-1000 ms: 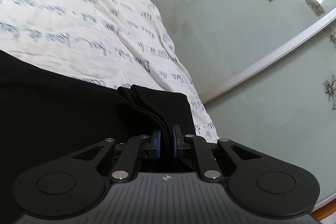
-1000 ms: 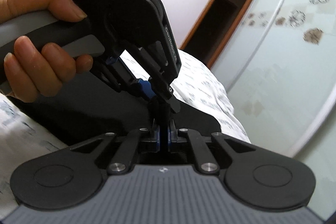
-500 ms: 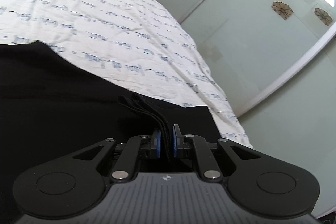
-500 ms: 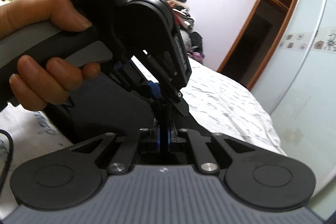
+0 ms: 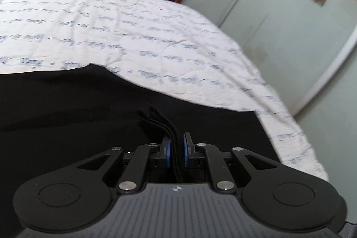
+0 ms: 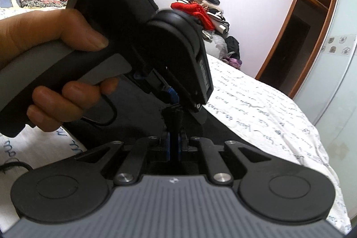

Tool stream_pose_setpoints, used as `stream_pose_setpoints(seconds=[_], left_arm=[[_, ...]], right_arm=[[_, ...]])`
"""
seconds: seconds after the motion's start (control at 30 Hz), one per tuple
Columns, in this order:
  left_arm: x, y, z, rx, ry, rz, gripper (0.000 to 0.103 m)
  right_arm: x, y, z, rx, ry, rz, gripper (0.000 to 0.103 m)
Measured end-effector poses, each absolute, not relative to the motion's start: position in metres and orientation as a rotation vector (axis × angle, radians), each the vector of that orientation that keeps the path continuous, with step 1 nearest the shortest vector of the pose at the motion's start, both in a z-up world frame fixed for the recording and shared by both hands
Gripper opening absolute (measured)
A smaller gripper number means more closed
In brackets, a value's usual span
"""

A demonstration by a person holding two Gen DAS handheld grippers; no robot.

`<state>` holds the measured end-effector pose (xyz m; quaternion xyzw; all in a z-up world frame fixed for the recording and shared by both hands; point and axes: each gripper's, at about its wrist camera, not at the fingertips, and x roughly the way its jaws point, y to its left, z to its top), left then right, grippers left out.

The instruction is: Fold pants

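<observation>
Black pants (image 5: 67, 117) lie on a white bedspread with blue script (image 5: 133, 37). My left gripper (image 5: 176, 148) is shut on several stacked layers of the pants' edge, which stick out ahead of the blue pads. My right gripper (image 6: 174, 144) is shut on a bunch of the same black pants (image 6: 223, 135). The left gripper (image 6: 175, 102), held in a hand, shows in the right wrist view just ahead of and above the right fingers, pinching the same fabric edge.
The bed's edge (image 5: 290, 126) runs on the right beside frosted glass wardrobe doors (image 5: 290, 15). A wooden doorway (image 6: 294, 37) and a pile of clothes (image 6: 207, 8) stand beyond the bed's far end. A black cable (image 6: 13, 165) lies at left.
Both grippers, still shut on the pants, have lifted and tilted up, so more of the bed's far end and the room shows. The grips have not changed.
</observation>
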<state>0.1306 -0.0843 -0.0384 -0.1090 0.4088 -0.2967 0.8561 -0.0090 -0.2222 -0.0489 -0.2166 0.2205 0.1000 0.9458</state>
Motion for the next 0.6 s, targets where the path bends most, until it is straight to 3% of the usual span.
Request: stream_pose_setpoints(seconds=[0.17, 0.23, 0.27, 0.3, 0.37, 0.6], left_arm=[[0.128, -0.074, -0.036, -0.15, 0.855, -0.534, 0.018], [0.124, -0.063, -0.031, -0.093, 0.815, -0.454, 0.028], [0.122, -0.056, -0.028, -0.072, 0.8, -0.412, 0.044], [0.12, -0.048, -0.025, -0.057, 0.784, -0.369, 0.068], [0.116, -0.034, -0.018, -0.021, 0.729, -0.281, 0.084], [0.12, -0.037, -0.002, 0.022, 0.742, -0.313, 0.084]], right_arm=[[0.003, -0.227, -0.061, -0.419, 0.521, 0.238, 0.012], [0.005, -0.23, -0.057, -0.398, 0.542, 0.277, 0.013], [0.002, -0.236, -0.054, -0.382, 0.545, 0.297, 0.013], [-0.003, -0.243, -0.048, -0.362, 0.533, 0.31, 0.013], [-0.009, -0.263, -0.037, -0.312, 0.508, 0.305, 0.013], [0.017, -0.325, -0.047, -0.136, 0.582, 0.131, 0.019]])
